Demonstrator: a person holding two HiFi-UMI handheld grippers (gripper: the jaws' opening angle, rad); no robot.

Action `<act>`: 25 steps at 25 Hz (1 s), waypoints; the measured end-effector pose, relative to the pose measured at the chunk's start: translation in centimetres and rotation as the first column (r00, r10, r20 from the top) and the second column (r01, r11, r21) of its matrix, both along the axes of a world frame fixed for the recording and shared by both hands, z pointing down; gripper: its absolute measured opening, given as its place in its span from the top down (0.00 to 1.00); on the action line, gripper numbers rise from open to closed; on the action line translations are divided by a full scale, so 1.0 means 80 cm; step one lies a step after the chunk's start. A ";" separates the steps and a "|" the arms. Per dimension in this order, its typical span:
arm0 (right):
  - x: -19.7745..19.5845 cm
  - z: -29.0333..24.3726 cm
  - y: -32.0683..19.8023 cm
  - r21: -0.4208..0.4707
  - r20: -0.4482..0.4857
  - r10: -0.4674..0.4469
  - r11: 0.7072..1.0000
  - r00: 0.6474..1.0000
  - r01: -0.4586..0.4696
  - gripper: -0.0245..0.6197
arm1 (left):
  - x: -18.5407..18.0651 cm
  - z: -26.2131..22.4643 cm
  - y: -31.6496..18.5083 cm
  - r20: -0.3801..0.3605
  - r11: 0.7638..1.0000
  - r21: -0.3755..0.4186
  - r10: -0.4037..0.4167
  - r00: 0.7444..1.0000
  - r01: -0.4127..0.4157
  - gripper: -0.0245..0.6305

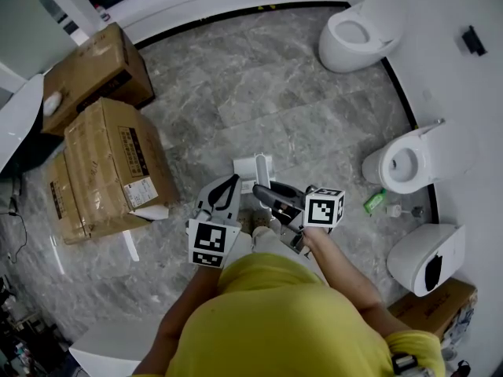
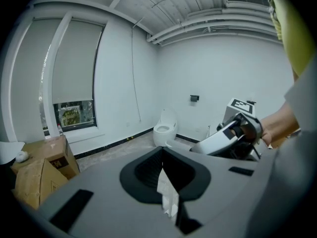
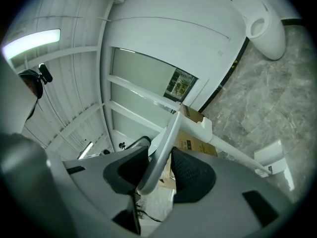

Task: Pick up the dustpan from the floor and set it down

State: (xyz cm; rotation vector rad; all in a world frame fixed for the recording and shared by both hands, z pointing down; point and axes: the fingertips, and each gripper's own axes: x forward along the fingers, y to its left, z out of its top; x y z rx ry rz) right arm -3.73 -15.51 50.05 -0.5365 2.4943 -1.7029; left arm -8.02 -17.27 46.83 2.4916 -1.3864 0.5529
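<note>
the right gripper (image 3: 158, 171) was found clenched on the long handle (image 3: 166, 135) of the white plastic dustpan (image 1: 255, 167), whose pan hung toward the grey marble floor (image 1: 259, 85). the left gripper (image 2: 163, 165) was observed closed, jaws together.

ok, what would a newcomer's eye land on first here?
White toilets run down the right side of the head view, and brown cardboard boxes sit on the grey stone floor at the left. In the middle, in front of the person in yellow, the right gripper is shut on the long handle of the white dustpan, whose pan is at the far end.
</note>
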 end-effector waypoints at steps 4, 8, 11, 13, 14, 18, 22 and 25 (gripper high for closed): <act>0.005 -0.019 0.014 0.046 -0.016 -0.006 0.999 1.000 0.007 0.72 | 0.002 -0.001 0.003 0.001 1.000 0.005 0.003 1.000 -0.003 0.96; 0.008 -0.025 0.019 0.065 -0.028 0.002 0.998 1.000 0.000 0.72 | 0.001 -0.004 0.001 0.000 1.000 0.011 0.008 1.000 -0.008 0.96; 0.007 -0.035 0.016 0.070 -0.010 0.019 0.997 1.000 -0.018 0.72 | -0.002 -0.005 0.001 -0.001 1.000 0.014 0.011 1.000 -0.011 0.96; 0.006 -0.045 0.014 0.075 0.003 0.025 0.997 1.000 -0.025 0.72 | -0.004 -0.005 0.002 -0.004 1.000 0.013 0.007 1.000 -0.007 0.96; 0.006 -0.049 0.013 0.078 0.007 0.026 0.997 1.000 -0.027 0.72 | -0.006 -0.006 0.002 -0.005 1.000 0.013 0.004 1.000 -0.004 0.96; 0.004 -0.064 0.010 0.086 0.030 0.034 0.996 0.999 -0.037 0.71 | -0.011 -0.007 0.003 -0.001 1.000 0.019 0.002 1.000 -0.002 0.96; 0.003 -0.070 0.009 0.088 0.040 0.038 0.995 0.998 -0.041 0.71 | -0.014 -0.006 0.004 -0.003 1.000 0.018 -0.002 1.000 0.002 0.96; 0.002 -0.071 0.009 0.086 0.039 0.031 0.996 0.999 -0.034 0.71 | -0.014 -0.006 0.004 -0.003 1.000 0.017 -0.004 1.000 0.004 0.96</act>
